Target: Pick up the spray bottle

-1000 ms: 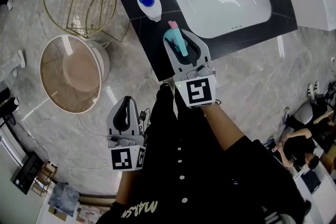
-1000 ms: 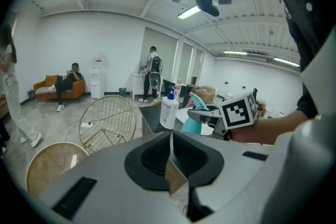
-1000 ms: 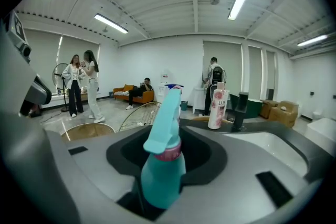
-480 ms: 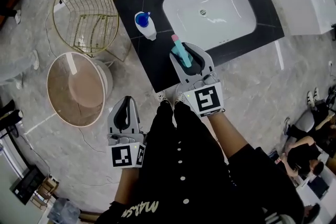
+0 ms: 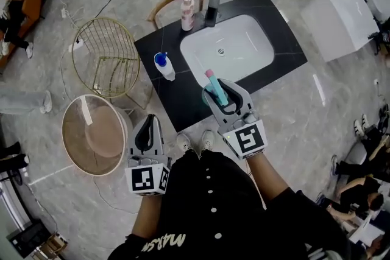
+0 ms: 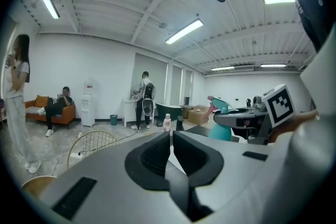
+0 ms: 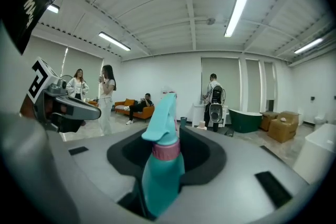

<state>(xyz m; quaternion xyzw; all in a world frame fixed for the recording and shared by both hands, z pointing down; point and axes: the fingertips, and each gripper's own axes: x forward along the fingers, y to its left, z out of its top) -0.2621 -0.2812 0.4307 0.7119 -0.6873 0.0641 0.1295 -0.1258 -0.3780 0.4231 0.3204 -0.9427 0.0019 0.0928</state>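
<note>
Right gripper: jaws clamped on the teal spray bottle, pink collar and nozzle tip, head pointing away from the person. The bottle sits over the near edge of the black counter, beside the white basin, seemingly lifted clear of it. Left gripper: jaws together, nothing between them, over the floor near the round beige tub. On the counter: blue-capped bottle, pink bottle.

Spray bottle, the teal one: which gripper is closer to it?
Right. The right gripper has its jaws clamped on the spray bottle; the left gripper hangs apart on its left, jaws together, empty.
</note>
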